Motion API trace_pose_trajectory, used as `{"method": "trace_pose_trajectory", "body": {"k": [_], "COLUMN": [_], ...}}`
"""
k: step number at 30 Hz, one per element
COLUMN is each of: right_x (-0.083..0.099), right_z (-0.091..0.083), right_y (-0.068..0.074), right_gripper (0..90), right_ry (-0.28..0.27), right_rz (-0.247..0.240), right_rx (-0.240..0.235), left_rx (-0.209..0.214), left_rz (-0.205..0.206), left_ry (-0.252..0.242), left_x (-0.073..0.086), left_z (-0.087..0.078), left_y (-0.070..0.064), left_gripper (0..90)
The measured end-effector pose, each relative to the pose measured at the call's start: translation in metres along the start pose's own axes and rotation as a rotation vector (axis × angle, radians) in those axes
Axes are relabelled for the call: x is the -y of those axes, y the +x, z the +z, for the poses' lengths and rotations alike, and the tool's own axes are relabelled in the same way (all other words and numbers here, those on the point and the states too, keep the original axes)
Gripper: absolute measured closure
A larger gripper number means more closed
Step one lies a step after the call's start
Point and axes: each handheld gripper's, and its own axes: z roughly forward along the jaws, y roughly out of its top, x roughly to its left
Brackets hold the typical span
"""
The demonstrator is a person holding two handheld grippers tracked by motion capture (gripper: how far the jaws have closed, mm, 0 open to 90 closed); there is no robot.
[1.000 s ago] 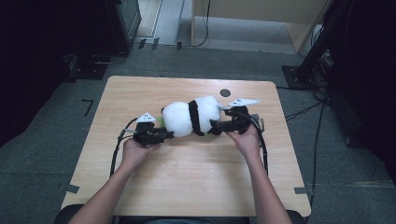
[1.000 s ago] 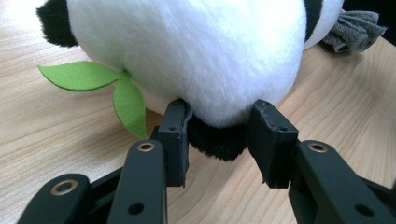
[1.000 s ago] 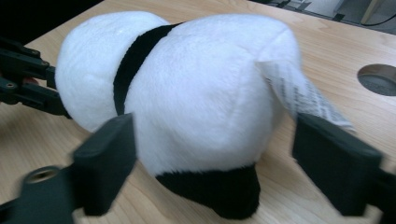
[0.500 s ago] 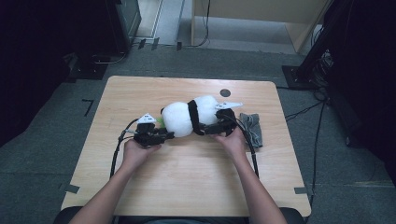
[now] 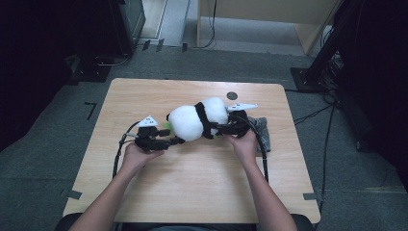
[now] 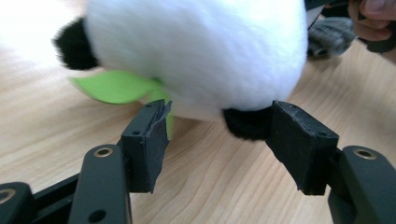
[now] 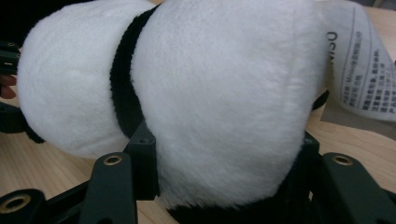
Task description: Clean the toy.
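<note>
A white and black panda plush [image 5: 197, 118] lies on its side in the middle of the wooden table [image 5: 192, 192]. My left gripper [image 5: 175, 141] is open at the plush's left end. In the left gripper view the jaws [image 6: 222, 140] flank a small black plush part [image 6: 247, 123], and a green felt leaf [image 6: 116, 86] lies by the left jaw. My right gripper [image 5: 219, 130] is at the plush's right end. Its jaws stand wide, one on each side of the white body [image 7: 224, 93] beside the black band [image 7: 123, 84]. A printed tag [image 7: 359, 70] hangs from the plush.
A grey cloth [image 5: 262, 130] lies crumpled on the table just right of the right hand. A small dark round spot [image 5: 232, 95] marks the table's far side. Cables trail from both grippers toward the front edge. Dark floor and furniture surround the table.
My right gripper has moved left, off the grey cloth, so that its jaws now reach around the plush's body. The left gripper and the plush have barely shifted.
</note>
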Motion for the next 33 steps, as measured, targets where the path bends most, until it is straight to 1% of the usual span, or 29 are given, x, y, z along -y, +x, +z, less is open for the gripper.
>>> {"method": "trace_pose_trajectory", "body": {"k": [2, 3, 4, 5, 8, 10, 13, 15, 16, 17, 19, 20, 21, 22, 23, 24, 25, 26, 28, 31, 33], "right_x": [-0.002, -0.002, -0.003, -0.004, -0.007, -0.008, -0.008, -0.006, -0.006, -0.005, -0.005, -0.004, -0.004, -0.003, -0.003, -0.003, -0.003, -0.003, -0.003, -0.003, -0.003], "right_z": [-0.007, -0.01, -0.014, -0.016, -0.025, -0.028, -0.031, -0.032, -0.032, -0.033, -0.034, -0.035, -0.036, -0.036, -0.036, -0.036, -0.035, -0.035, -0.035, -0.033, -0.03], "right_y": [-0.002, -0.003, -0.004, -0.004, -0.003, -0.002, -0.002, -0.001, 0.0, 0.001, 0.001, 0.0, -0.001, -0.001, 0.0, 0.001, 0.002, 0.003, 0.005, 0.006, 0.008], "right_gripper": [45.0, 44.9, 44.9, 44.8, 44.4, 43.9, 43.2, 43.2, 43.3, 43.3, 43.3, 43.4, 43.4, 43.5, 43.4, 43.4, 43.3, 43.2, 42.9, 42.7, 42.3], "right_ry": [-0.009, -0.012, -0.02, -0.025, -0.03, -0.031, -0.009, 0.001, 0.002, 0.007, 0.008, 0.009, 0.009, 0.009, 0.007, 0.005, 0.002, 0.002, 0.002, 0.009, 0.021], "right_rz": [-0.006, -0.008, -0.007, -0.012, -0.049, -0.07, -0.098, -0.11, -0.119, -0.13, -0.151, -0.155, -0.158, -0.157, -0.164, -0.17, -0.176, -0.178, -0.189, -0.188, -0.187], "right_rx": [-0.025, -0.04, -0.057, -0.069, -0.122, -0.148, -0.192, -0.23, -0.255, -0.274, -0.292, -0.309, -0.337, -0.363, -0.387, -0.395, -0.402, -0.405, -0.404, -0.395, -0.394], "left_rx": [0.019, 0.036, 0.043, 0.045, 0.066, 0.098, 0.146, 0.194, 0.216, 0.226, 0.236, 0.255, 0.275, 0.283, 0.306, 0.324, 0.343, 0.352, 0.35, 0.347, 0.345], "left_rz": [0.002, -0.005, -0.008, -0.003, 0.024, 0.036, 0.07, 0.098, 0.113, 0.125, 0.161, 0.172, 0.178, 0.192, 0.213, 0.235, 0.246, 0.252, 0.262, 0.255, 0.262], "left_ry": [-0.015, -0.021, -0.027, -0.035, -0.058, -0.074, -0.066, -0.055, -0.051, -0.049, -0.051, -0.059, -0.067, -0.072, -0.087, -0.093, -0.088, -0.081, -0.068, -0.044, -0.032], "left_x": [-0.002, -0.003, -0.003, -0.005, -0.008, -0.01, -0.013, -0.012, -0.011, -0.011, -0.01, -0.01, -0.011, -0.012, -0.012, -0.012, -0.012, -0.012, -0.012, -0.012, -0.011], "left_z": [-0.008, -0.012, -0.014, -0.018, -0.026, -0.03, -0.031, -0.028, -0.026, -0.025, -0.023, -0.021, -0.02, -0.018, -0.018, -0.017, -0.017, -0.016, -0.014, -0.011, -0.01], "left_y": [0.003, 0.006, 0.008, 0.009, 0.01, 0.01, 0.008, 0.005, 0.004, 0.002, 0.0, -0.001, -0.003, -0.006, -0.009, -0.012, -0.014, -0.016, -0.018, -0.019, -0.021], "left_gripper": [36.2, 35.9, 35.2, 35.1, 33.9, 33.3, 32.5, 30.6, 28.0, 25.7, 21.2, 15.2, 9.0, 2.0, 0.0, 0.0, 0.0, 0.0, 0.0, 0.0, 0.0]}}
